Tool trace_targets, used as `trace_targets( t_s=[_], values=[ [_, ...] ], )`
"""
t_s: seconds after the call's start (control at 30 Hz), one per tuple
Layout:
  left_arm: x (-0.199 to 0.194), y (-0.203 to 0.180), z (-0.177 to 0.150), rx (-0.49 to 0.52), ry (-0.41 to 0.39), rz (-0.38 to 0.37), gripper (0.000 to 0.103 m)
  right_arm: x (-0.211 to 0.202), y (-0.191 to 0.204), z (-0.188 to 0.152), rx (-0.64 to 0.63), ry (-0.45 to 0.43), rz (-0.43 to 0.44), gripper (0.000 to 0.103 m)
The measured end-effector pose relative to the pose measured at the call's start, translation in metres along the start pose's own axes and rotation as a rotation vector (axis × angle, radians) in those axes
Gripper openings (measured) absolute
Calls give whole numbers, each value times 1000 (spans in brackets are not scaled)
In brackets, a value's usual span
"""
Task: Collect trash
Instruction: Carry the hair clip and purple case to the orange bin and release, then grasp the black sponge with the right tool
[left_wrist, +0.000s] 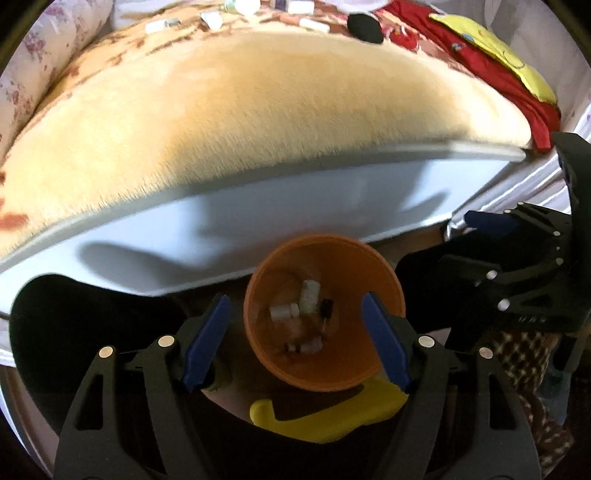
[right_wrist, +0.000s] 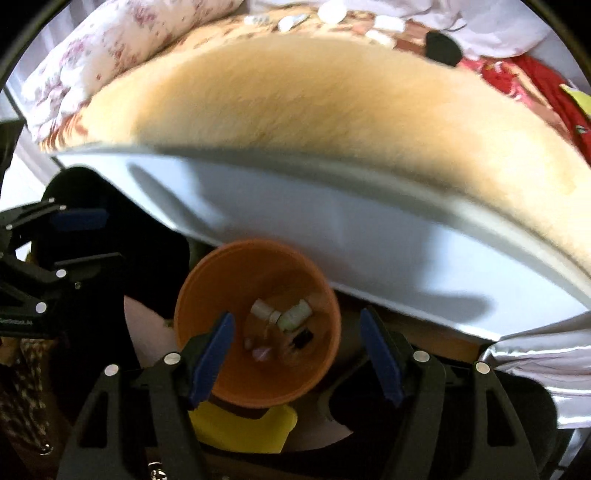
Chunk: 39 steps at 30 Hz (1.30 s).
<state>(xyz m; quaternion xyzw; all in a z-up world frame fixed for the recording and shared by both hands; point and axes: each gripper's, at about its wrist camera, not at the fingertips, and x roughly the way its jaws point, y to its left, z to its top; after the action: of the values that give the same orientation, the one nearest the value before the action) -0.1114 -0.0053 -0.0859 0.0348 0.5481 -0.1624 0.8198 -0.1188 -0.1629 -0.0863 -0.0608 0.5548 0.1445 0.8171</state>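
An orange bin (left_wrist: 351, 373) stands on the floor beside the bed, with several white scraps and a dark piece (left_wrist: 327, 310) inside. It also shows in the right wrist view (right_wrist: 317, 369). My left gripper (left_wrist: 297, 339) is open and empty, hanging over the bin. My right gripper (right_wrist: 297, 350) is open and empty, also over the bin. The right gripper shows in the left wrist view (left_wrist: 491, 243); the left one shows in the right wrist view (right_wrist: 70, 229). More white scraps (left_wrist: 314, 25) and a black item (left_wrist: 365, 27) lie far back on the bed.
A cream fuzzy blanket (left_wrist: 258, 110) covers the bed above a white bed side (left_wrist: 295, 218). A yellow plastic piece (left_wrist: 325, 417) lies under the bin. A floral quilt (right_wrist: 110, 48) is at the left, red and yellow cloth (left_wrist: 480, 55) at the right.
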Motion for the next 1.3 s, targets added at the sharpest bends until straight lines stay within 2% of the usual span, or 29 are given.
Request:
trace_targets(
  t_s=[0.13,0.23,0.3,0.43,0.57,0.67,0.8,0.9,0.97,1.0,1.07,1.17,1.3],
  values=[
    [-15,5,17,-12,-77,5,72,-21,-15,21,21,-89,-24,69],
    [-25,8,37,-28,-138,9,72,-37,-39,51,48,-183,-61,70],
    [-28,5,53,-32,-170,13,72,-42,-58,76,83,-241,-81,72],
    [-33,2,81,-32,-235,34,72,-31,-97,142,153,-302,-140,72],
    [-33,0,107,-33,-269,39,72,-5,-131,203,205,-285,-196,72],
    [-30,1,119,-33,-282,47,72,10,-145,234,228,-255,-226,72],
    [-23,4,131,-38,-282,48,72,46,-159,273,271,-176,-212,72],
    [-17,7,141,-47,-278,46,72,65,-159,288,287,-130,-207,72],
    [-13,8,150,-55,-279,47,72,80,-159,294,269,-74,-218,49],
    [-11,9,154,-58,-280,47,72,80,-159,294,265,-81,-221,48],
    [-8,9,165,-64,-285,45,72,72,-157,292,261,-110,-220,43],
    [-6,14,182,-80,-305,55,72,48,-152,279,247,-200,-215,43],
    [-6,36,211,-137,-343,85,72,11,-146,249,237,-306,-147,43]
  ],
)
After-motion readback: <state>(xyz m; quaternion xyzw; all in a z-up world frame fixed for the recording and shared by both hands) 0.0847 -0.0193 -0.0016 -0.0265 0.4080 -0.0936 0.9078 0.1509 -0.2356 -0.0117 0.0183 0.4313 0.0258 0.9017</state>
